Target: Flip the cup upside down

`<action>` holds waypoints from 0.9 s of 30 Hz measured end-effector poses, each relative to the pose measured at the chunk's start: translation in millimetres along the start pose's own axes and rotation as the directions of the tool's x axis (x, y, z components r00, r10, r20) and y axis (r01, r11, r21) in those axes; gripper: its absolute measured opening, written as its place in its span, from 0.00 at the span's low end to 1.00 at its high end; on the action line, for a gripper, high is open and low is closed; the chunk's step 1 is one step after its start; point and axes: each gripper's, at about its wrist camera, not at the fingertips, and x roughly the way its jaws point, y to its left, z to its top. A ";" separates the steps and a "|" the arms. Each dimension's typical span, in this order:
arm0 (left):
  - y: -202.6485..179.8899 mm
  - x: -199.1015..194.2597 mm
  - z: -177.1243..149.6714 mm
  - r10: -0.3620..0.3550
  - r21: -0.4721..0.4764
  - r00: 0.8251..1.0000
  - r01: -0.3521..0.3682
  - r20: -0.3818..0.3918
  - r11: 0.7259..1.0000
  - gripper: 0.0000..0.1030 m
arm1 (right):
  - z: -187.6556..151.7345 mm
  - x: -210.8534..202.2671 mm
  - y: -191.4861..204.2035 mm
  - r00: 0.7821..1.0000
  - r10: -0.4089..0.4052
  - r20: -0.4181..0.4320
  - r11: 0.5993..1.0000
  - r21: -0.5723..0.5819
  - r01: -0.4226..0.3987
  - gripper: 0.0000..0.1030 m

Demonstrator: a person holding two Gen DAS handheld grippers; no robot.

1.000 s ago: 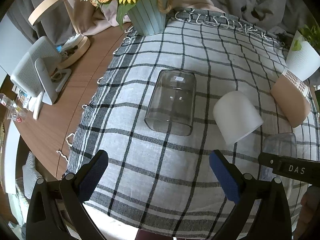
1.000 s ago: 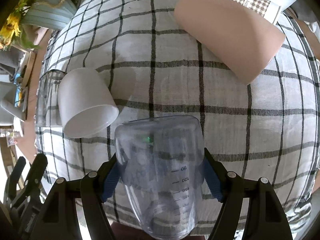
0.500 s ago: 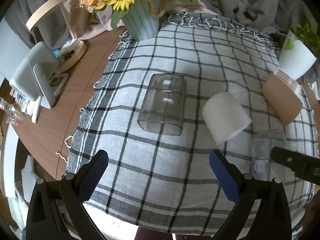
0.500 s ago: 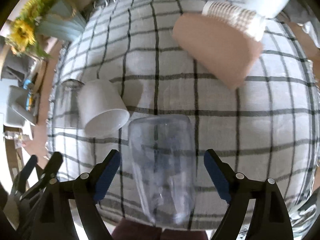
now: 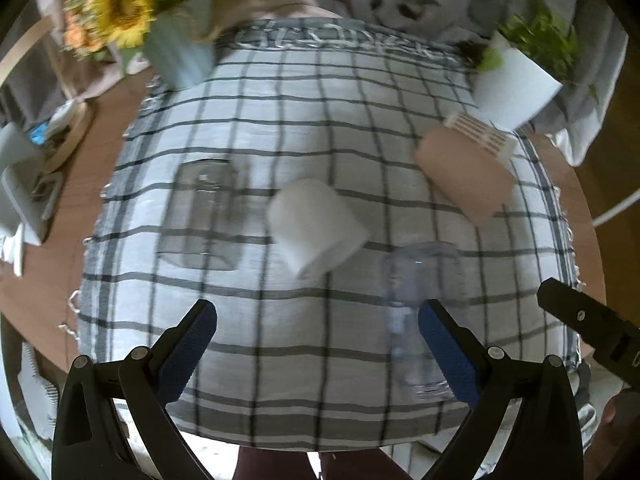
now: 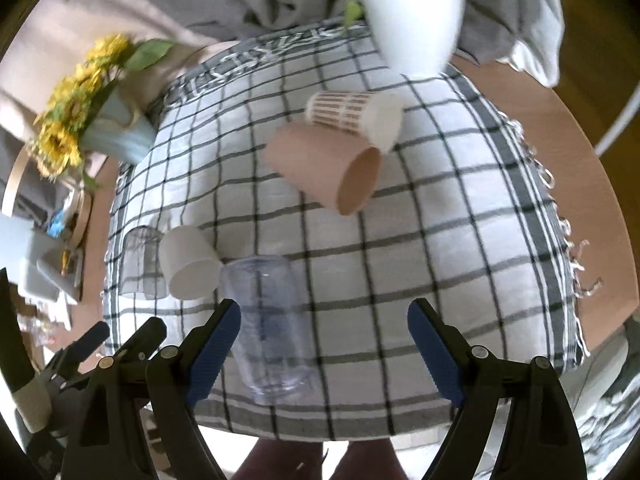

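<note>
Clear measuring cup (image 6: 269, 326): stands upside down on the checked cloth (image 6: 400, 272), closed base up, near the cloth's front edge; touched by neither gripper.
Right gripper (image 6: 324, 344): jaws spread wide and released, holding nothing; the cup sits just inside its left blue pad.
Left gripper (image 5: 318, 354): jaws wide apart, empty, above the cloth's front edge; the measuring cup (image 5: 420, 316) shows beside its right pad.
White cup (image 6: 190, 262): on its side, just left of the measuring cup; whether they touch, I cannot tell.
Glass tumbler (image 6: 140, 264): lies left of the white cup.
Tan cup (image 6: 324, 170): on its side further back, mouth toward the camera, with a patterned paper cup (image 6: 356, 114) right behind it.
Worktop (image 6: 560, 152): round and wooden, under the cloth.
Far edge: sunflower vase (image 6: 116, 136) at left, white plant pot (image 6: 412, 20) at right.
</note>
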 end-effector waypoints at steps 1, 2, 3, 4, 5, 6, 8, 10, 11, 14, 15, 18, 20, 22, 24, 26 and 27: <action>-3.9 2.0 1.0 -0.010 0.006 1.000 0.010 -0.007 1.000 1.00 | -0.1 -0.6 -4.9 1.000 -0.002 0.000 1.000 0.013 0.002 0.83; -8.9 5.1 2.8 -0.023 0.011 1.000 0.023 -0.020 1.000 1.00 | -0.8 -1.6 -9.4 1.000 -0.004 0.002 1.000 0.025 0.004 0.83; -12.7 8.1 3.7 -0.032 0.014 0.999 0.032 -0.034 0.999 1.00 | -1.8 -2.7 -15.6 1.000 -0.009 0.005 0.999 0.040 0.009 0.83; -17.8 12.3 5.5 -0.043 0.016 0.998 0.044 -0.051 0.999 1.00 | -2.2 -3.6 -20.1 1.000 -0.012 0.007 0.999 0.053 0.012 0.83; -20.7 15.0 6.8 -0.049 0.017 0.997 0.050 -0.062 0.999 1.00 | -3.0 -3.9 -23.4 1.000 -0.014 0.009 0.998 0.065 0.013 0.83; -24.6 18.4 8.3 -0.052 0.017 0.996 0.054 -0.073 0.998 1.00 | -3.4 -4.4 -28.5 1.000 -0.017 0.012 0.997 0.081 0.015 0.83; -32.3 24.7 11.3 -0.072 0.019 0.993 0.074 -0.093 0.997 1.00 | -3.9 -5.7 -37.7 0.999 -0.029 0.017 0.994 0.106 0.027 0.83; -40.2 31.3 13.5 -0.092 0.019 0.989 0.095 -0.115 0.995 1.00 | -4.1 -5.7 -46.0 0.999 -0.036 0.017 0.991 0.130 0.033 0.83; -44.0 34.6 14.6 -0.101 0.017 0.987 0.104 -0.124 0.994 1.00 | -3.9 -5.0 -50.3 0.999 -0.036 0.013 0.989 0.143 0.034 0.83; -53.5 46.6 19.5 -0.126 0.010 0.979 0.130 -0.157 0.992 1.00 | -2.9 -2.4 -58.7 0.999 -0.040 0.004 0.986 0.164 0.039 0.83; -55.9 50.9 21.2 -0.130 0.008 0.977 0.134 -0.168 0.991 1.00 | -2.6 -1.4 -61.1 0.999 -0.042 0.003 0.984 0.171 0.041 0.83; -61.3 62.2 24.3 -0.141 -0.005 0.971 0.143 -0.194 0.990 0.99 | -0.7 2.7 -67.0 0.999 -0.044 -0.008 0.982 0.182 0.045 0.83; -62.7 69.4 26.4 -0.152 -0.017 0.966 0.152 -0.210 0.988 0.99 | 0.5 5.5 -70.0 0.999 -0.048 -0.014 0.981 0.187 0.050 0.83; -63.9 74.9 28.0 -0.161 -0.027 0.962 0.159 -0.220 0.987 0.99 | 1.7 8.2 -72.4 0.999 -0.049 -0.021 0.980 0.193 0.052 0.83; -65.7 80.3 29.3 -0.156 -0.026 0.960 0.154 -0.231 0.988 0.97 | 2.9 11.3 -73.9 0.998 -0.050 -0.027 0.979 0.195 0.054 0.83; -67.5 85.4 29.8 -0.156 -0.027 0.958 0.154 -0.241 0.988 0.94 | 3.4 14.5 -74.9 0.998 -0.052 -0.036 0.979 0.196 0.058 0.83; -68.3 87.7 29.8 -0.155 -0.027 0.957 0.153 -0.246 0.988 0.94 | 3.6 16.2 -75.5 0.998 -0.051 -0.040 0.979 0.196 0.058 0.83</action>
